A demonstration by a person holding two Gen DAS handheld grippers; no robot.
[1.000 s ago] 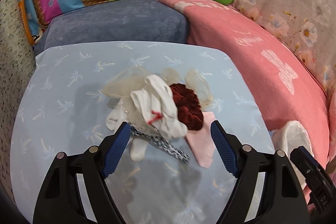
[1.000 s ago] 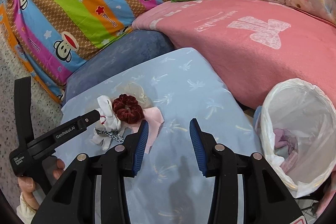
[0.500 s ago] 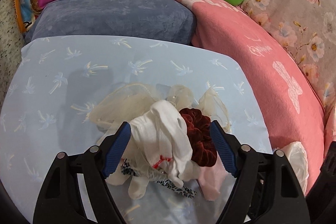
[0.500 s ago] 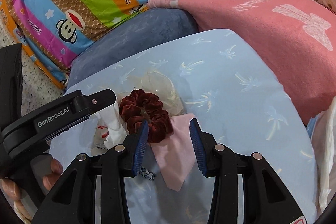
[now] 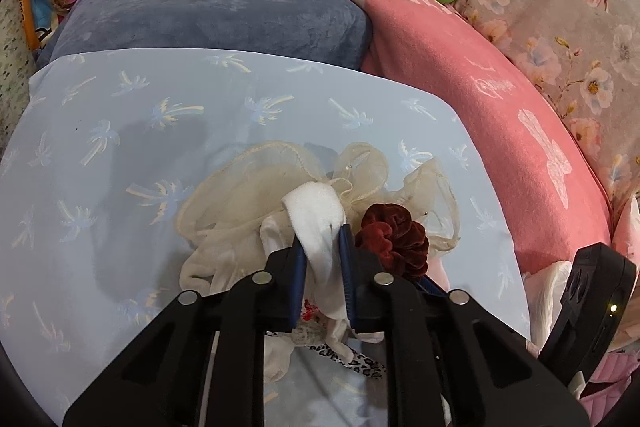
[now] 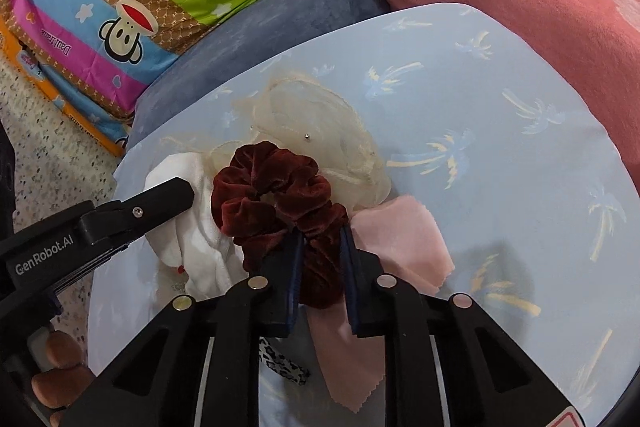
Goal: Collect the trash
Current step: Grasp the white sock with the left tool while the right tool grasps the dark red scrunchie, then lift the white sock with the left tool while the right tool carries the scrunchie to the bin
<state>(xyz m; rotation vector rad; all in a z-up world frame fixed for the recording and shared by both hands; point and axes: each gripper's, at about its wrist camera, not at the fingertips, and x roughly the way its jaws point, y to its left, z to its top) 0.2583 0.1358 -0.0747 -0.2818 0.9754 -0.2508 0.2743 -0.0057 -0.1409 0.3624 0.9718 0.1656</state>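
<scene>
Both grippers are closing on one heap on the blue cloth [image 5: 120, 115], the left gripper [image 5: 323, 259] pinching the white sock [image 5: 316, 223] and the right gripper [image 6: 320, 263] pinching the red scrunchie [image 6: 276, 195] just beside it, so each must lift straight up.

Left gripper [image 5: 323, 247]: matte black plastic scissor-type frame, two dark blue ribbed pads [image 5: 299, 267], round silver pivot pins on each arm. Right gripper [image 6: 320, 251]: same black frame, blue pads and silver pins, red-and-white sticker at lower right corner. From the right wrist view, the left unit's black side bears grey "GenRobot.AI" lettering and one small screw.
</scene>
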